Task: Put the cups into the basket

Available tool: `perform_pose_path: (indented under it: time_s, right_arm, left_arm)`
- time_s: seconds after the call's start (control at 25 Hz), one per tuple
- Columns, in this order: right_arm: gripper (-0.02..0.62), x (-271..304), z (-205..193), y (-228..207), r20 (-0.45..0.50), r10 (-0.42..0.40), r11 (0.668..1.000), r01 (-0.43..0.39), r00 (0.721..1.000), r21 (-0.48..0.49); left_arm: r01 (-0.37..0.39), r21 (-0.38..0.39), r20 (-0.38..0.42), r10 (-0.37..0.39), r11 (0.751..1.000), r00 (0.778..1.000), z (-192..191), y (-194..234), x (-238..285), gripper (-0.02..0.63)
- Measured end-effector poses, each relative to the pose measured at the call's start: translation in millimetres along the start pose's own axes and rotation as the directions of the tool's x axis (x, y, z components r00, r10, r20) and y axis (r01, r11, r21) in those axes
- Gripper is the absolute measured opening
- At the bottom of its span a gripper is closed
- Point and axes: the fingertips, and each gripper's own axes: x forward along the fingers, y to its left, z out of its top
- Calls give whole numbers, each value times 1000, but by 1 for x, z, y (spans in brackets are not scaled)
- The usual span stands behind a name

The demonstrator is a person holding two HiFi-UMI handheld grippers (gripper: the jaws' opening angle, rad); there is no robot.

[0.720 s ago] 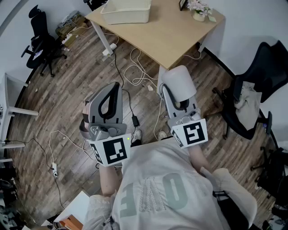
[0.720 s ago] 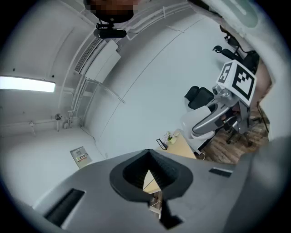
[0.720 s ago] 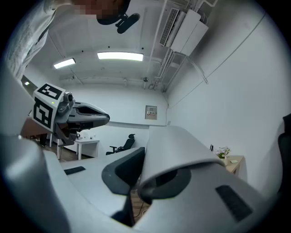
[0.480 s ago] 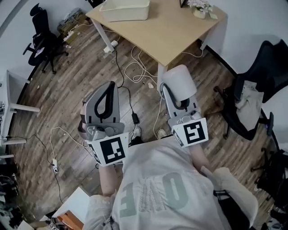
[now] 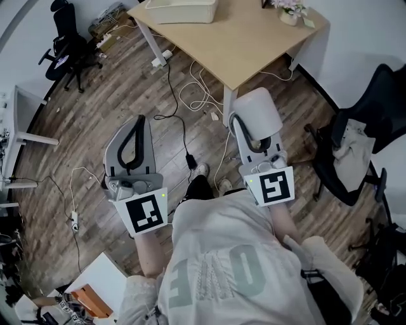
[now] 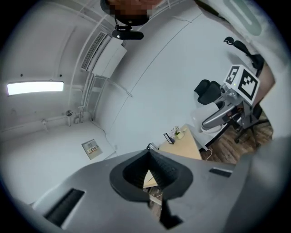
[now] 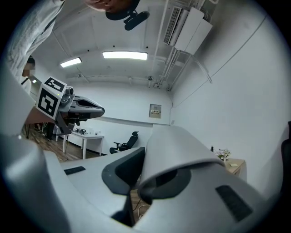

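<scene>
In the head view my right gripper (image 5: 255, 130) is shut on a pale grey cup (image 5: 256, 112), held above the wooden floor. The right gripper view shows that cup (image 7: 177, 145) lying between the jaws. My left gripper (image 5: 132, 133) hangs beside it to the left, shut with nothing in it; in its own view the left gripper (image 6: 150, 159) shows its jaws meeting around an empty hollow. A cream basket (image 5: 182, 10) stands on the far end of a light wooden table (image 5: 238, 41), well ahead of both grippers.
Cables (image 5: 190, 95) trail over the floor beside the table leg (image 5: 228, 109). Black office chairs stand at the right (image 5: 365, 127) and far left (image 5: 66, 44). A small flower pot (image 5: 289, 13) sits at the table's far right corner. A white desk (image 5: 16, 120) is at the left.
The left gripper has drifted to the left, away from the right one. The table and basket have slid up and rightward in the head view. The cup stays held.
</scene>
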Motion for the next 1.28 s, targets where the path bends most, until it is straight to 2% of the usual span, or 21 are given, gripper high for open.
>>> perform_pose_path:
  time_s: [0.12, 0.28, 0.48, 0.76, 0.92, 1.16, 1.28]
  right_arm:
    - [37, 8, -2, 8, -17, 12, 1000, -13, 1000, -25]
    - [37, 16, -3, 17, -24, 21, 998, -23, 999, -66]
    - [37, 41, -21, 16, -72, 11, 996, -17, 997, -87]
    - [37, 130, -22, 11, -93, -57, 993, 47, 994, -105]
    - [37, 189, -17, 15, -107, -99, 988, 85, 989, -127]
    - [37, 263, -14, 28, -128, -148, 985, 134, 981, -111]
    - [37, 293, -20, 34, -141, -156, 985, 144, 978, -90]
  left_arm:
    - [-16, 24, -18, 16, 1000, 1000, -11, 9, 4, 6]
    - [-23, -48, 2, 23, 999, 1000, -25, 18, 18, 6]
    - [7, -4, 15, -7, 1000, 1000, -46, 18, 53, 6]
    - [28, -84, 88, -21, 996, 996, -92, 70, 114, 6]
    - [75, -76, 121, -66, 994, 990, -119, 99, 153, 6]
    - [113, -79, 179, -97, 990, 979, -159, 149, 194, 6]
    - [165, -83, 185, -148, 983, 972, -181, 159, 210, 8]
